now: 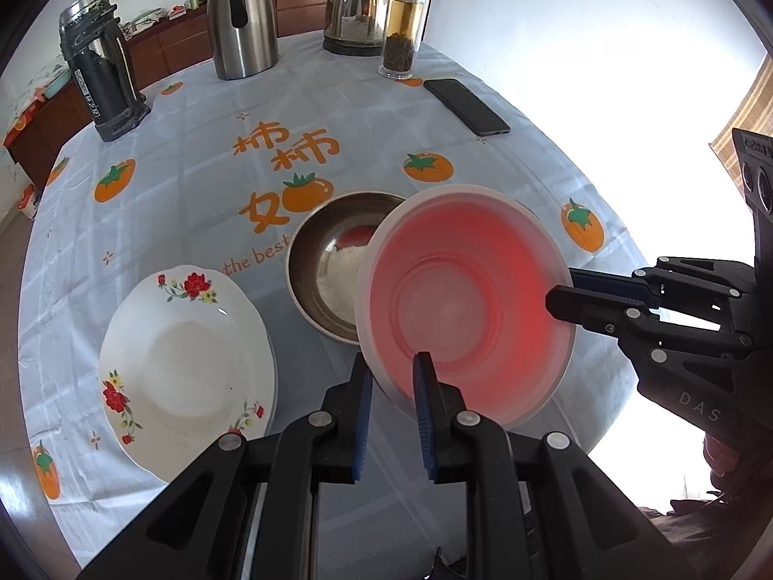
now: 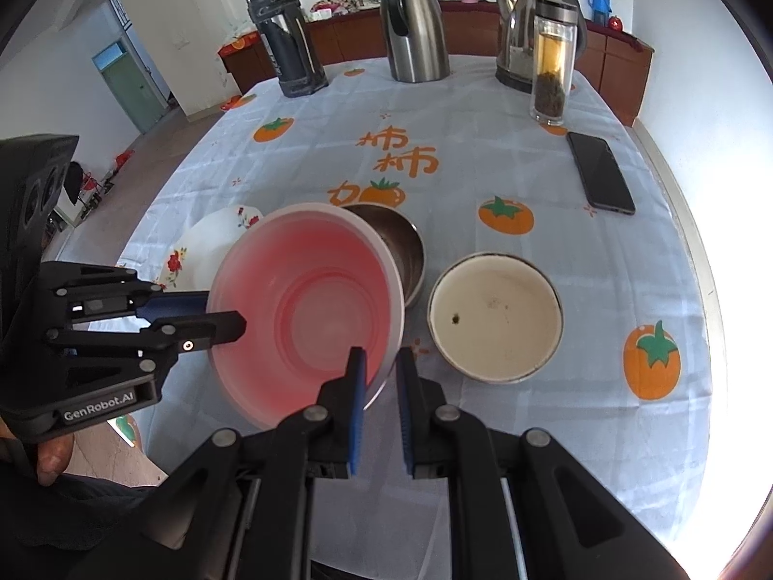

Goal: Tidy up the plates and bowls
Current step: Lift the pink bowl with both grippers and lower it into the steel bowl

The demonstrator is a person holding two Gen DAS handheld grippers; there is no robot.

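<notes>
A translucent pink plastic bowl (image 1: 466, 299) is held tilted above the table by both grippers. My left gripper (image 1: 393, 367) is shut on its near rim; it also shows in the right wrist view (image 2: 227, 311) on the bowl's left rim. My right gripper (image 2: 381, 362) is shut on the bowl's (image 2: 309, 309) near-right rim and shows in the left wrist view (image 1: 563, 290). A steel bowl (image 1: 328, 261) sits on the table just behind the pink bowl. A white flowered plate (image 1: 183, 367) lies to the left. A cream enamel bowl (image 2: 495, 316) sits to the right.
On the persimmon-print tablecloth (image 1: 203, 164) at the far side stand a black thermos (image 1: 99, 65), a steel carafe (image 1: 241, 17), an electric kettle (image 1: 360, 5) and a glass tea bottle (image 1: 403, 24). A black phone (image 1: 466, 106) lies at the right.
</notes>
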